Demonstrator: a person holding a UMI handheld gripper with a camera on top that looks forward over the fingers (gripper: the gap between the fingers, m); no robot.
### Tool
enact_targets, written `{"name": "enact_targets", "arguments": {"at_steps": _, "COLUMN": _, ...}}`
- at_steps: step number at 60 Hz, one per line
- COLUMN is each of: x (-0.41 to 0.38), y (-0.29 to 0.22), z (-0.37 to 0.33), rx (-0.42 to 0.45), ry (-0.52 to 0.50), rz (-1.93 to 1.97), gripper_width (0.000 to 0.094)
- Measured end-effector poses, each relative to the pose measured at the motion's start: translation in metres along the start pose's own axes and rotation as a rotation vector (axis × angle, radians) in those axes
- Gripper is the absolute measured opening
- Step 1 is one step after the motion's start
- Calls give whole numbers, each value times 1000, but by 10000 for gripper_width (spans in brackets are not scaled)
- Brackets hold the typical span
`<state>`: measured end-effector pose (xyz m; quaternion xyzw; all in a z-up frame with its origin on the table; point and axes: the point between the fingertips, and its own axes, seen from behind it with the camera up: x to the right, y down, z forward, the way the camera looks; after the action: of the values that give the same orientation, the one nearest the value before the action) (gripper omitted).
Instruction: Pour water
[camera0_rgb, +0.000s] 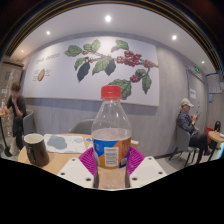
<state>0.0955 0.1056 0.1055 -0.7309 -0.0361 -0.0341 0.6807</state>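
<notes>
A clear plastic water bottle (111, 135) with a red cap and a paper label stands upright between my fingers. My gripper (111, 160) is shut on it, the magenta pads (88, 160) pressing its lower body on both sides. The bottle looks lifted above the wooden table (60, 162). A dark mug (36, 149) stands on the table to the left of the bottle, apart from it.
A light cloth or paper (62, 143) lies on the table behind the mug. A person (14, 113) stands at the far left, another person (187, 125) sits at the far right. A wall with a leaf mural (105, 65) is behind.
</notes>
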Motion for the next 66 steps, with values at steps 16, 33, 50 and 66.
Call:
{"name": "enact_targets", "arguments": {"at_steps": 16, "x": 6, "y": -76, "z": -4, "rx": 53, "ry": 39, "rz": -346, "gripper_width": 349}}
{"name": "enact_targets", "arguments": {"at_steps": 33, "x": -73, "y": -131, "z": -3, "rx": 150, "ry": 61, "rz": -1150, "gripper_width": 347}}
{"name": "enact_targets", "arguments": {"at_steps": 50, "x": -145, "y": -122, "z": -1, "rx": 250, "ry": 109, "rz": -1883, "gripper_width": 349}}
{"name": "enact_targets", "arguments": {"at_steps": 66, "x": -153, "y": -115, "z": 28, "rx": 229, "ry": 199, "rz": -2190, "gripper_width": 347}}
